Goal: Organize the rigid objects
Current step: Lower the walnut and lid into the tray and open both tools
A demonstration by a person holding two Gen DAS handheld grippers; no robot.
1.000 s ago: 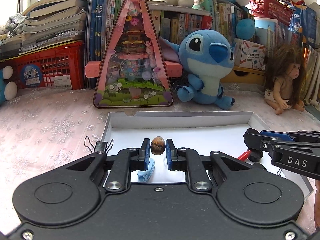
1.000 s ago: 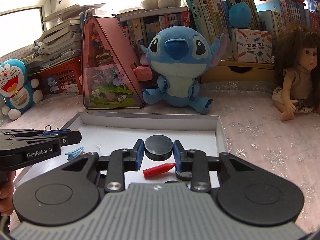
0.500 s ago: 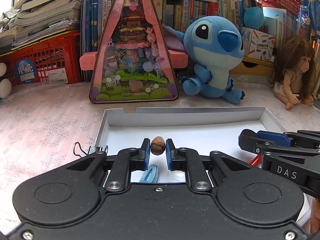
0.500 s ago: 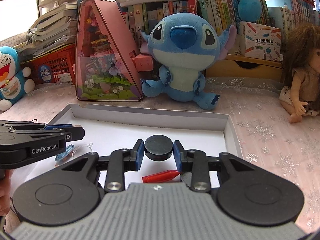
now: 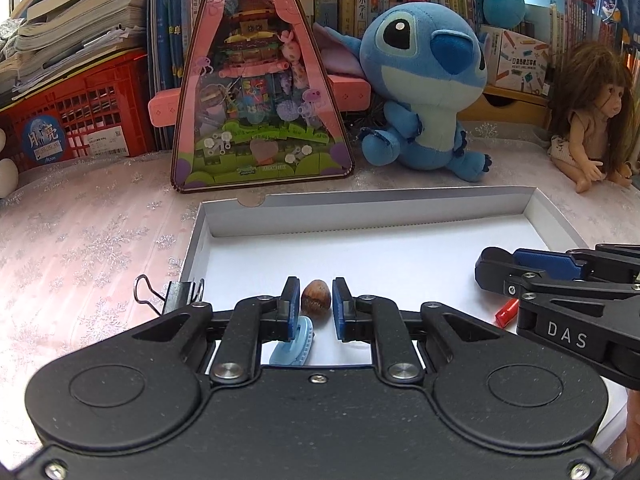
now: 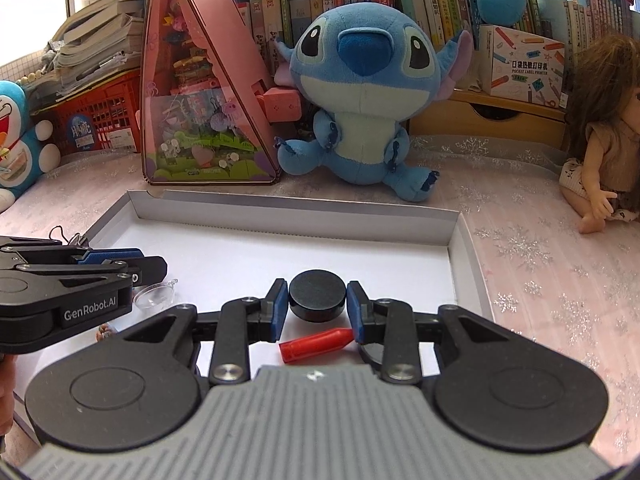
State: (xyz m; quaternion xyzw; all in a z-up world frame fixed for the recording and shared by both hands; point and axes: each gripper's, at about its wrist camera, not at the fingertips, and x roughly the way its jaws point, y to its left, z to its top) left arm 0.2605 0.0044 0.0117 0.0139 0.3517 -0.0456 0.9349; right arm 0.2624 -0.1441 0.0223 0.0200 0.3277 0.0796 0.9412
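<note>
Carrying two small finds at once, we are holding both over the shallow white box (image 5: 208,224) that sits on the snowflake-patterned tablecloth (image 5: 80,240). Our left gripper (image 5: 316,300) is pinching a little brown nut (image 5: 316,301) between its blue pads, jaws nearly together around it, the nut hanging above the near part of the box floor. Our right gripper (image 6: 318,300) is clamping a black round puck (image 6: 317,295) by its sides, likewise over the box and nearer its right wall. Below our left gripper a pale blue hair clip (image 5: 294,344) is lying on the white floor; below our right one a red crayon-like stick (image 6: 316,342) is lying there too, with a second dark disc partly hidden under the right finger. A small clear plastic cup (image 6: 156,294) is resting in the box near the left gripper, and a black binder clip (image 5: 176,294) is sitting at the box's left edge, though we cannot tell whether it is clipped on or merely lying against it.

We are judging this to be the placing step: both objects are gripped and are waiting over their destination. What the next move is calling for, as we are reading it, is lowering each piece toward a bare patch of floor, keeping clear of the hair clip and the red stick, then parting the jaws gently so the round nut is not rolling off.
</note>
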